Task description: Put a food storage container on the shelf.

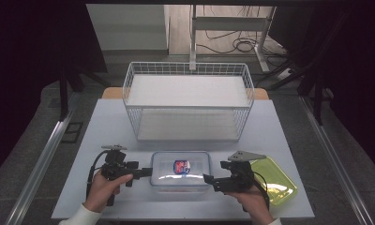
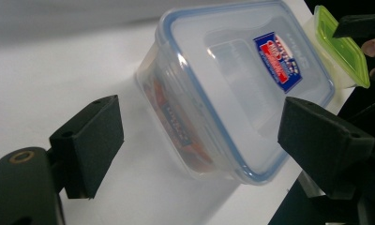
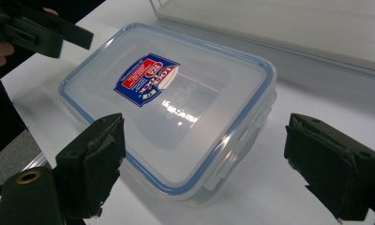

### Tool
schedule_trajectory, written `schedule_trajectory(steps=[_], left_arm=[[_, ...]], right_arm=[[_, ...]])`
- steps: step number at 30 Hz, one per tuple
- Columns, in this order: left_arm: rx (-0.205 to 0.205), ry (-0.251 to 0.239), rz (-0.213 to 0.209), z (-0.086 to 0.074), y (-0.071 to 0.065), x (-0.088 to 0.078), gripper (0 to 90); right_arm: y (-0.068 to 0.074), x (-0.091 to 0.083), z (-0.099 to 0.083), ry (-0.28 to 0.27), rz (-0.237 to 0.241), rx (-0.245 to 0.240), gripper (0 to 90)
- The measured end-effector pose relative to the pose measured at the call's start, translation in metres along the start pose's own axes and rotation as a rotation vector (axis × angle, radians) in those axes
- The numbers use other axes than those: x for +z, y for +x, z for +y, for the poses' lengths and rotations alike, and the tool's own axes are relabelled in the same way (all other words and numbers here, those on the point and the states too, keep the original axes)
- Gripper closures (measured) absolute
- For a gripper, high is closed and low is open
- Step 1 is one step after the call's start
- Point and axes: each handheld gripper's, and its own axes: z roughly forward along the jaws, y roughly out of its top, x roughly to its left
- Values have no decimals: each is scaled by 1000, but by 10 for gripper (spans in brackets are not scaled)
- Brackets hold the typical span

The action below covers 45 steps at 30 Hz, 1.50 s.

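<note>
A clear plastic food container with a blue-rimmed lid and a red and blue label lies flat near the front middle of the white table. My left gripper stands open at its left end, level with it; in the left gripper view the jaws stand wide apart in front of the container and clear of it. My right gripper stands open at the right end. Its jaws stand to either side of the container's near corner without pressing on it.
A white wire basket with two shelf boards stands behind the container at the table's middle back. A green-lidded shallow box lies at the front right, just behind my right hand. A hand holds each gripper from the table's front edge.
</note>
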Motion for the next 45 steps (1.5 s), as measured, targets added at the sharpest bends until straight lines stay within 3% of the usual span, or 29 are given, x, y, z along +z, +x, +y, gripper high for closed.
schedule_trajectory(steps=[2,4,16,21,28,34,35,42,45], left_arm=[[-25,18,-30,-1,5,9,150],[-25,27,-55,-1,5,14,155],[-52,73,-106,0,5,33,173],[-63,73,-156,-1,6,38,217],[-61,60,-150,-1,5,36,255],[-60,53,-148,-1,5,35,276],[-61,53,-148,-1,5,35,278],[-69,49,-150,-1,6,35,285],[-70,48,-150,-1,6,35,285]], right_arm=[[-1,-1,0,-2,0,4,133],[-2,-1,0,-1,-4,3,133],[-3,-2,0,-5,-22,1,139],[-5,-1,0,-2,-25,9,139],[-9,5,4,34,-20,54,145],[-15,25,11,79,17,107,144],[-18,32,12,105,26,123,144],[-22,40,11,142,42,136,143],[-24,44,11,159,74,171,143]])
